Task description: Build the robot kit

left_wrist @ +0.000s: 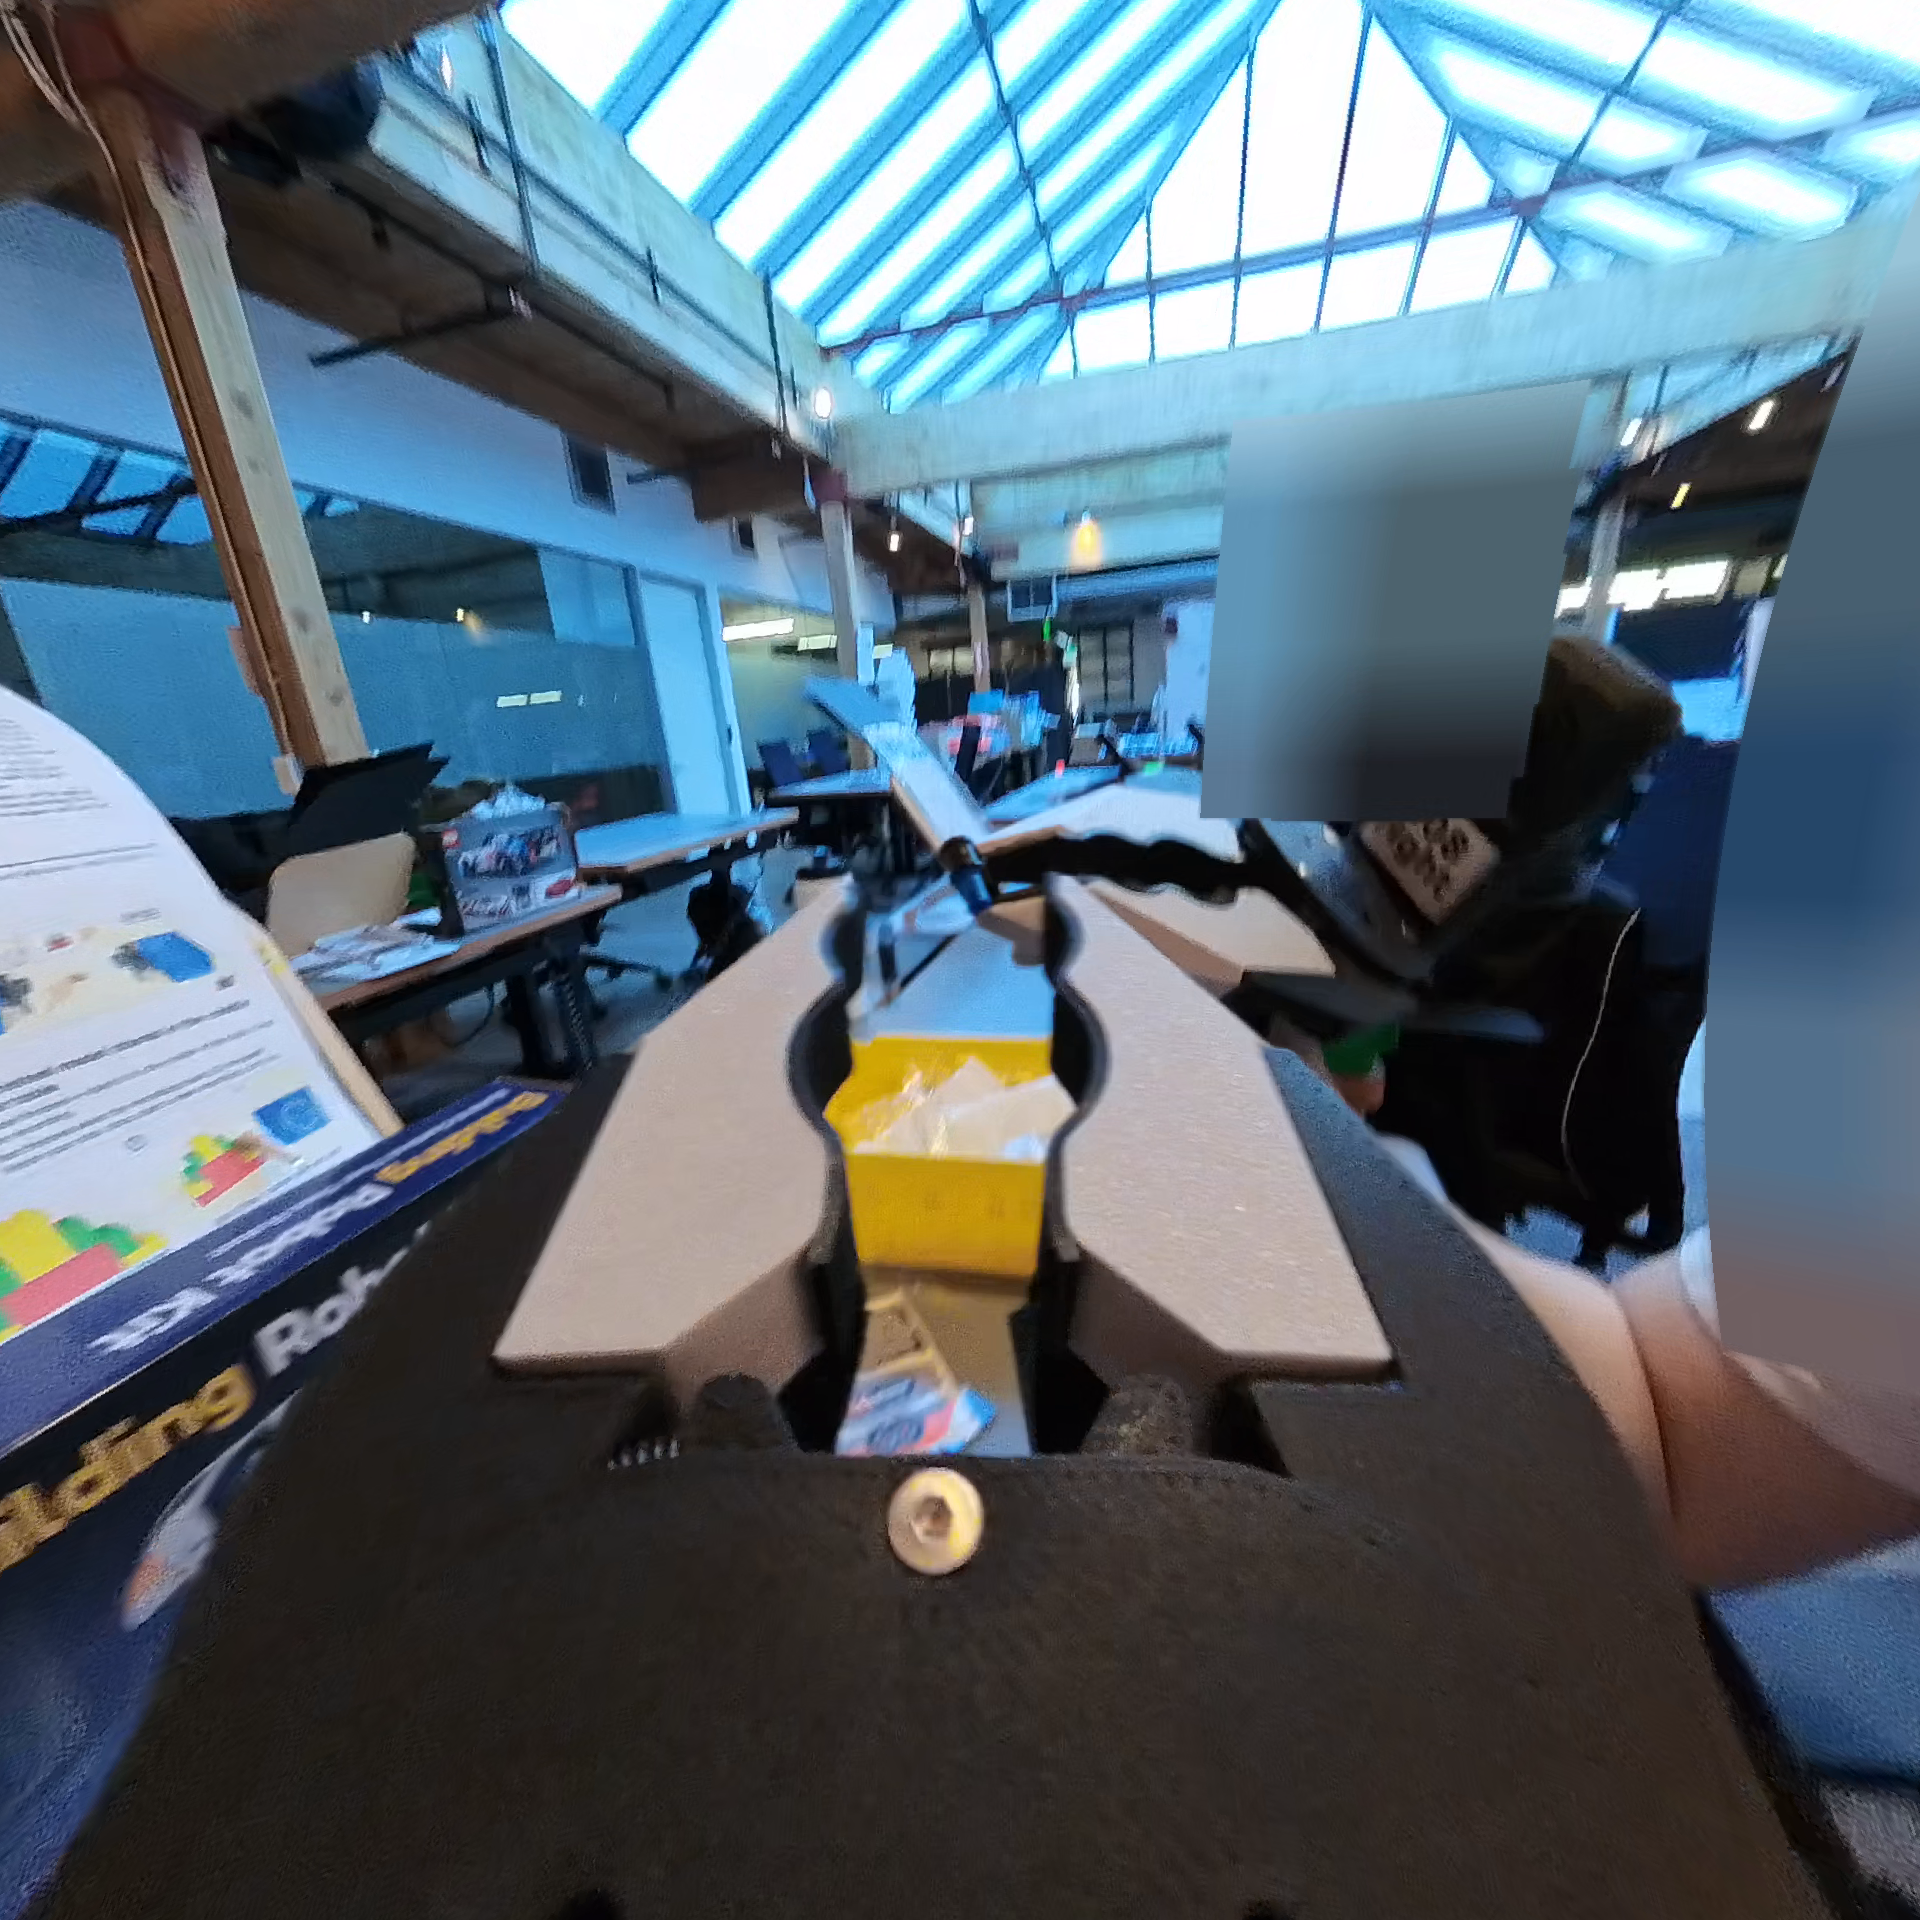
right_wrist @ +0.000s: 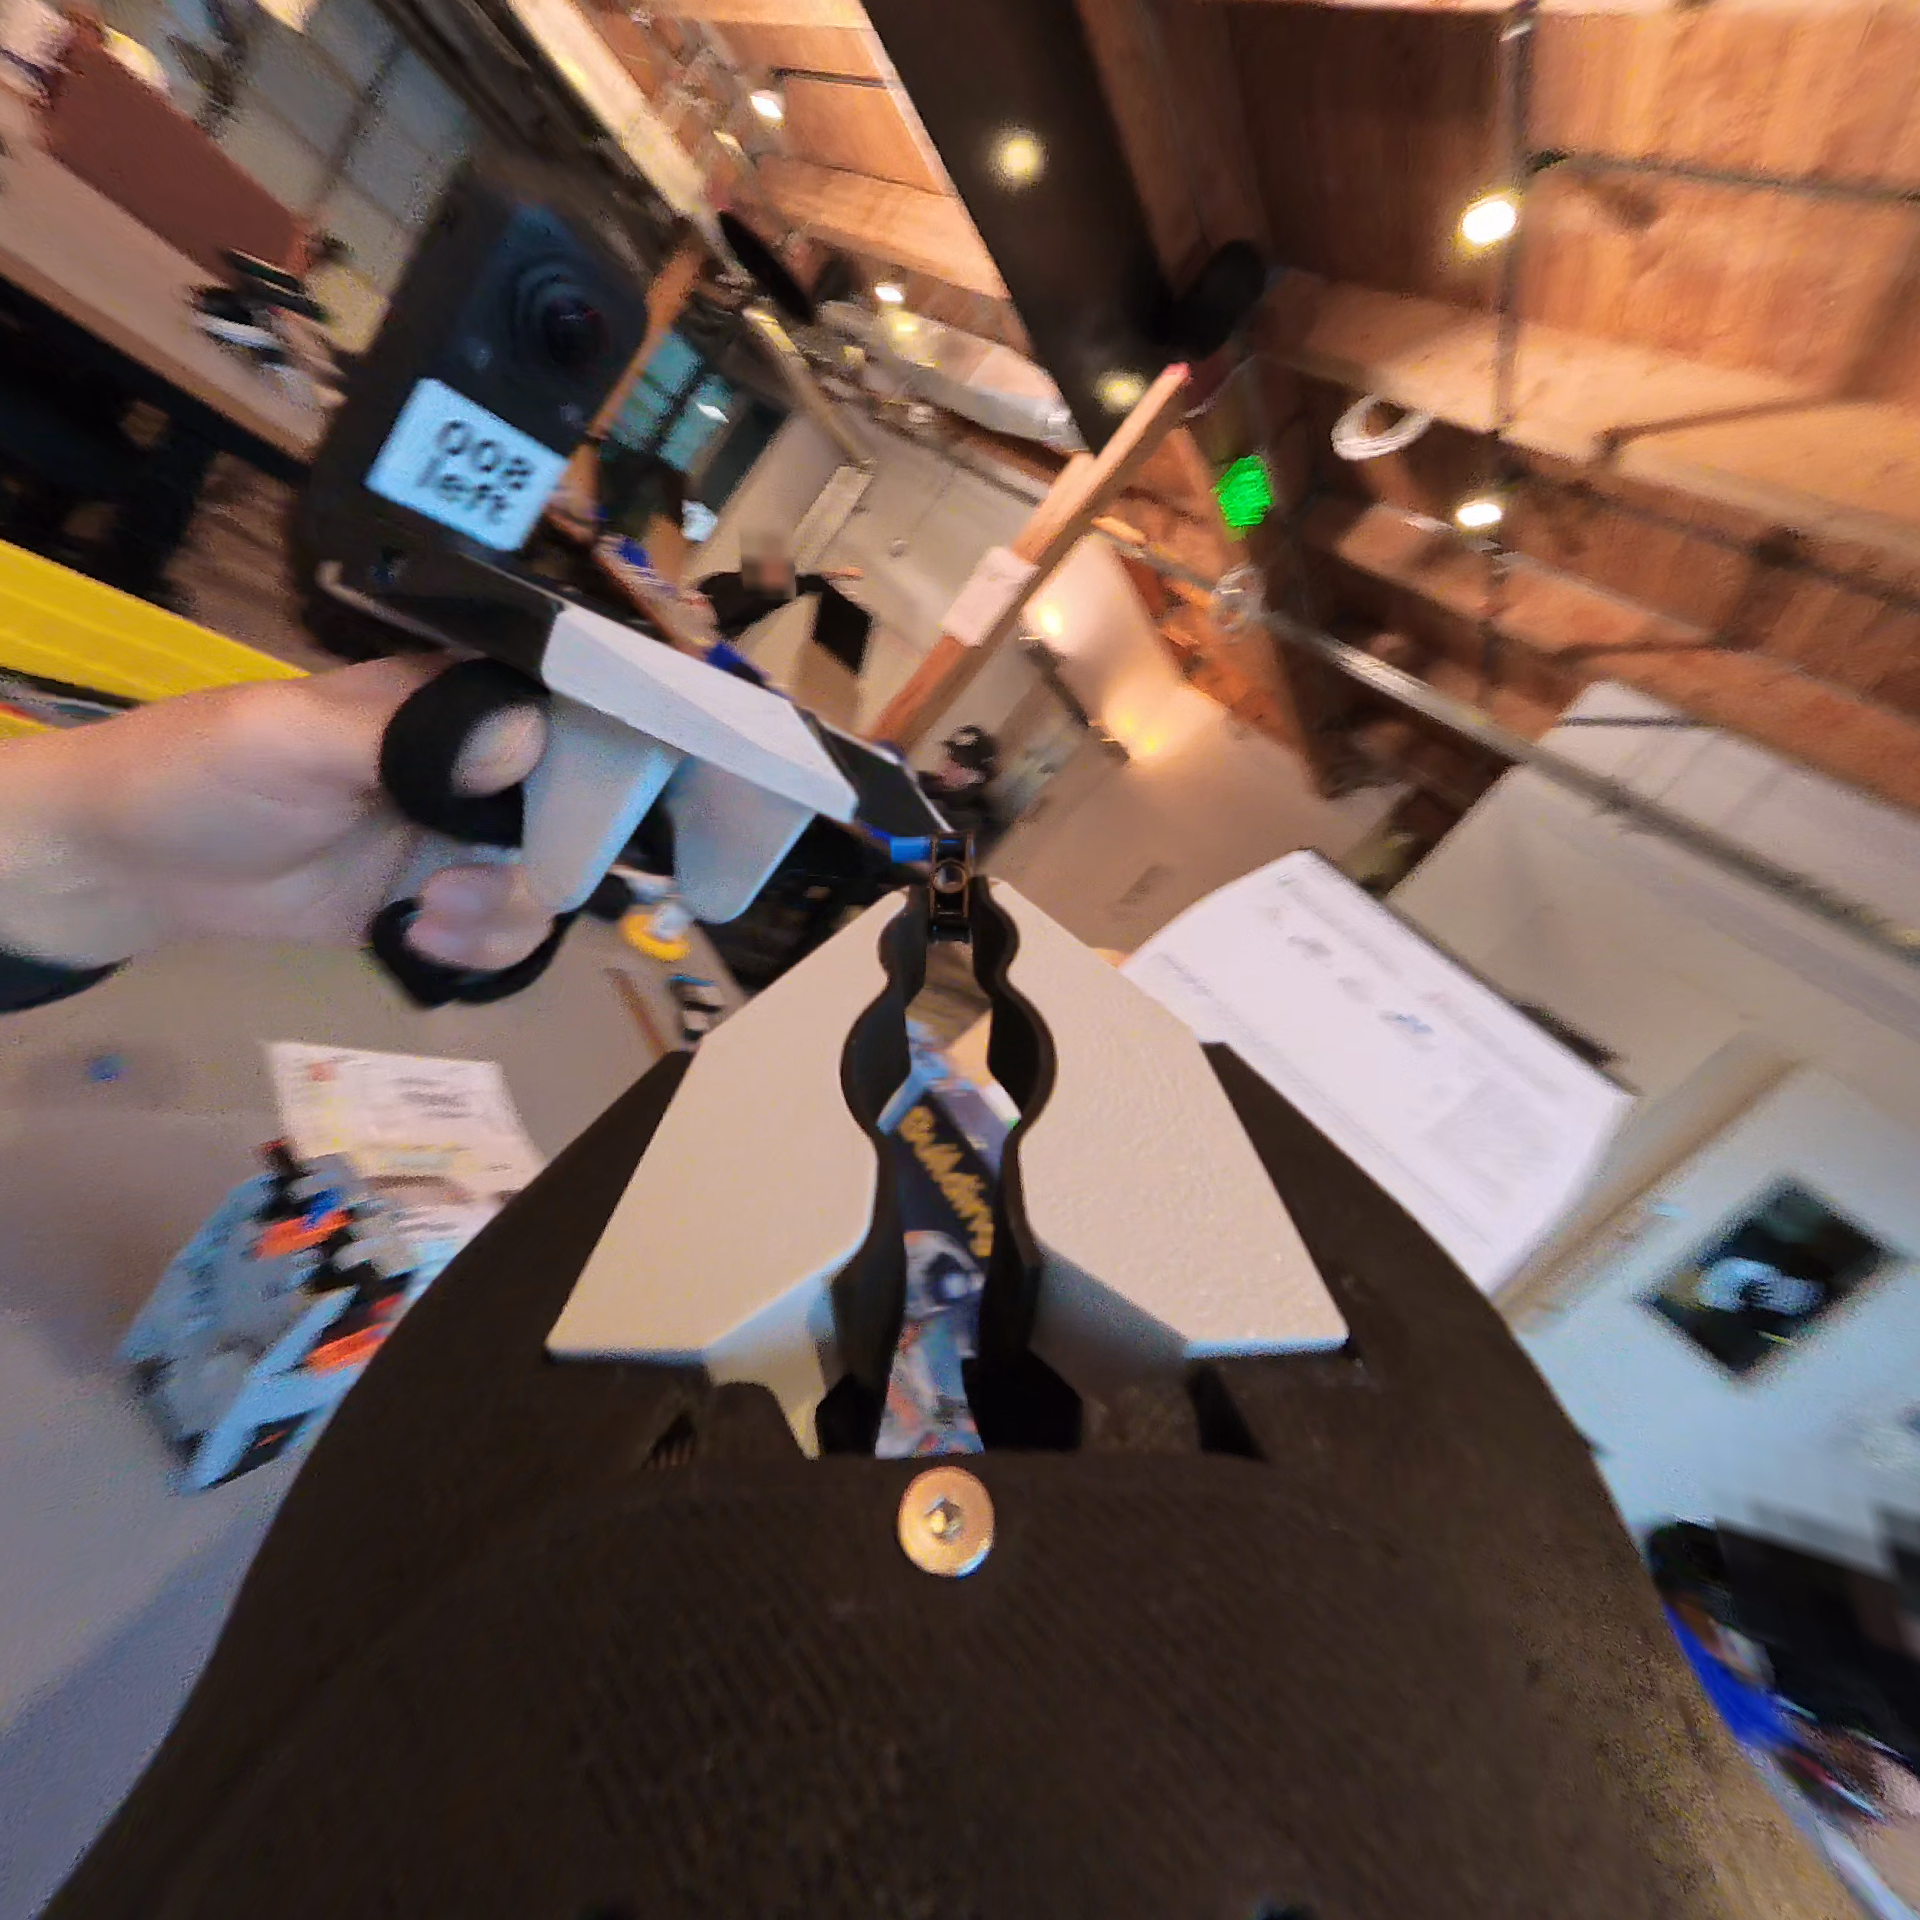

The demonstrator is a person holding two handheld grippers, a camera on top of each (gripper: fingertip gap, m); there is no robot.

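My right gripper is shut on a small black toy connector piece and holds it up in the air. A short blue pin sticks out of the piece towards my left gripper, which a hand holds at the upper left. In the left wrist view my left gripper has its jaws a little apart and holds nothing. The black piece with the blue pin sits just beyond its tips, held by the right gripper's white fingers, which come in from above.
A yellow bin of clear bags stands on the table below the left gripper. A printed instruction sheet and a dark blue box are at the left. Printed packets and a white sheet lie on the table. A seated person is at the right. Both grippers' tips are close together, under 4 cm apart.
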